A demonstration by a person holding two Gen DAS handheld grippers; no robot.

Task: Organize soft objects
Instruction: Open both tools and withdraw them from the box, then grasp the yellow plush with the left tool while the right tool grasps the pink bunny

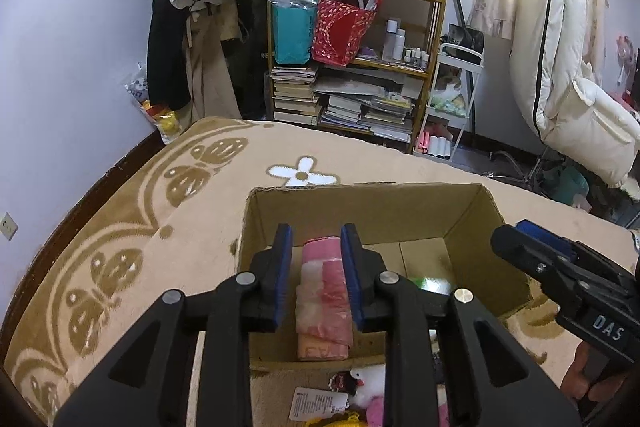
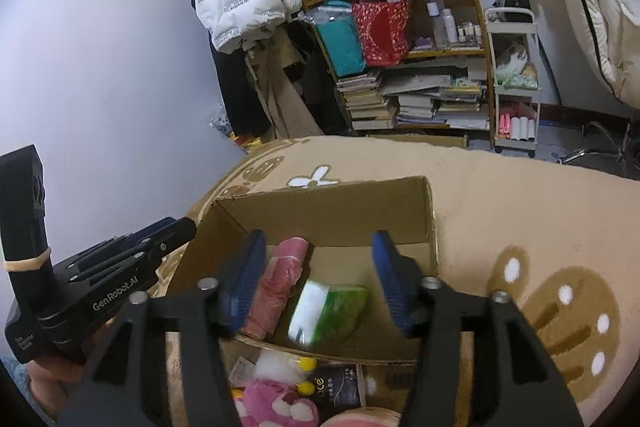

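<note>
- Left wrist view: the left gripper (image 1: 316, 267) hangs over an open cardboard box (image 1: 360, 211) that sits on a beige patterned blanket (image 1: 120, 227).
- Its blue-padded fingers (image 1: 282, 267) stand either side of a pink rolled bundle (image 1: 324, 299) wrapped in plastic. The bundle lies lengthwise along the left side of the box floor. A narrow gap shows between each pad and the bundle, so the fingers are slightly parted and not pressing on it.
- A green and white packet (image 1: 434, 285) shows partly at the right of the box floor, behind the gripper body.
- The right gripper (image 1: 532, 239) enters from the right edge above the box's right wall. Its finger state cannot be told from this view.
- Plush toys (image 1: 368, 387) lie in front of the box's near wall.
- Right wrist view: the right gripper (image 2: 318, 279) is above the same cardboard box (image 2: 328, 211), with its fingers (image 2: 390, 283) spread wide and holding nothing.
- The green and white packet (image 2: 332, 311) lies on the box floor below the gap, tilted, just beside the pink rolled bundle (image 2: 280, 287).
- The left gripper (image 2: 160, 239) reaches in from the left, at the box's left rim.
- A pink plush toy (image 2: 276, 403) lies in front of the box.
</note>
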